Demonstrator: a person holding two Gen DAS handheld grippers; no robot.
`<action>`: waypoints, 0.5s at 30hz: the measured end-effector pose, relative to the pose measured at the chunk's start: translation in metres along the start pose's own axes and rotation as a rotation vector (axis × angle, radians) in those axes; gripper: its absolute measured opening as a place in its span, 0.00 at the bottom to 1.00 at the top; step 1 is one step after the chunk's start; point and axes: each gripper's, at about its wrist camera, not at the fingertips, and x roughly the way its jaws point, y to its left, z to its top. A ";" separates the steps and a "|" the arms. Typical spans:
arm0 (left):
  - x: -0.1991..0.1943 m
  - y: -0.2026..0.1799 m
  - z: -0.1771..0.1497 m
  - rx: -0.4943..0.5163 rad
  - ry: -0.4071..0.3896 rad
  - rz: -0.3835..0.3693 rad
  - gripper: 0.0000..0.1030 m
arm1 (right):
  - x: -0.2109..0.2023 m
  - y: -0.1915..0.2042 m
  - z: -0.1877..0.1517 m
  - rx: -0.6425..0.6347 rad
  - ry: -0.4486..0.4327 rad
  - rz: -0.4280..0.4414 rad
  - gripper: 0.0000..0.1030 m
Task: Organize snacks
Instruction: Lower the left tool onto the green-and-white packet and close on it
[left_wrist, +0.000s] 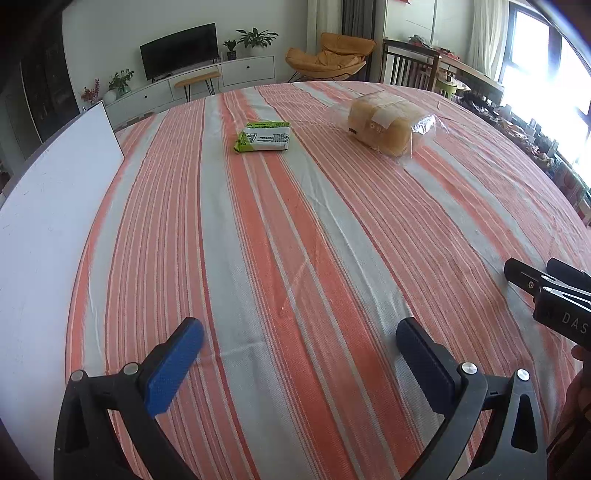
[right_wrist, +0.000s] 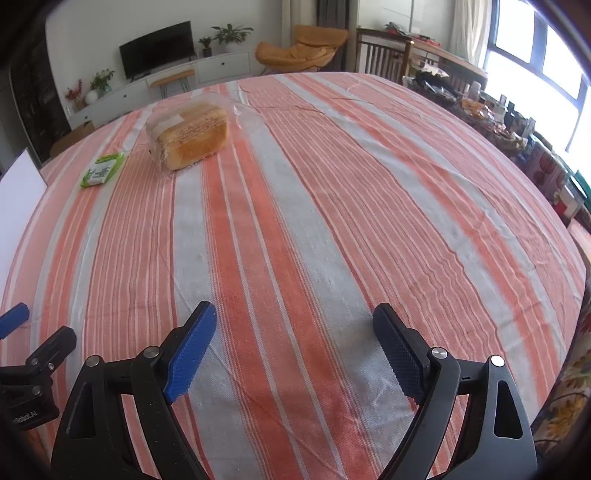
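A green snack packet (left_wrist: 263, 137) (right_wrist: 102, 170) lies flat at the far side of the striped tablecloth (left_wrist: 295, 240) (right_wrist: 314, 221). Beside it, to the right, a loaf of bread in a clear bag (left_wrist: 388, 123) (right_wrist: 190, 134) rests on the cloth. My left gripper (left_wrist: 300, 334) is open over the near part of the cloth, with nothing between its blue-padded fingers. My right gripper (right_wrist: 294, 321) is open too, empty, low over the near cloth. Both snacks lie well ahead of the two grippers. In the left wrist view the right gripper (left_wrist: 546, 291) shows at the right edge.
A white board (left_wrist: 55, 192) (right_wrist: 18, 192) lies along the left side of the table. Beyond the far edge stand a TV cabinet (left_wrist: 192, 81), an orange chair (left_wrist: 328, 55) and a wooden chair (left_wrist: 406, 66). Cluttered shelves (right_wrist: 517, 129) line the right under a window.
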 end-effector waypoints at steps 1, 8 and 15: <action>0.002 0.002 0.005 0.000 0.040 -0.007 1.00 | 0.000 0.000 0.000 0.000 -0.001 0.000 0.87; 0.017 0.038 0.087 -0.112 0.062 -0.056 1.00 | 0.000 0.001 0.000 0.000 -0.001 0.006 0.91; 0.085 0.045 0.165 -0.072 0.111 -0.033 0.90 | 0.000 0.001 0.000 -0.003 -0.003 0.013 0.93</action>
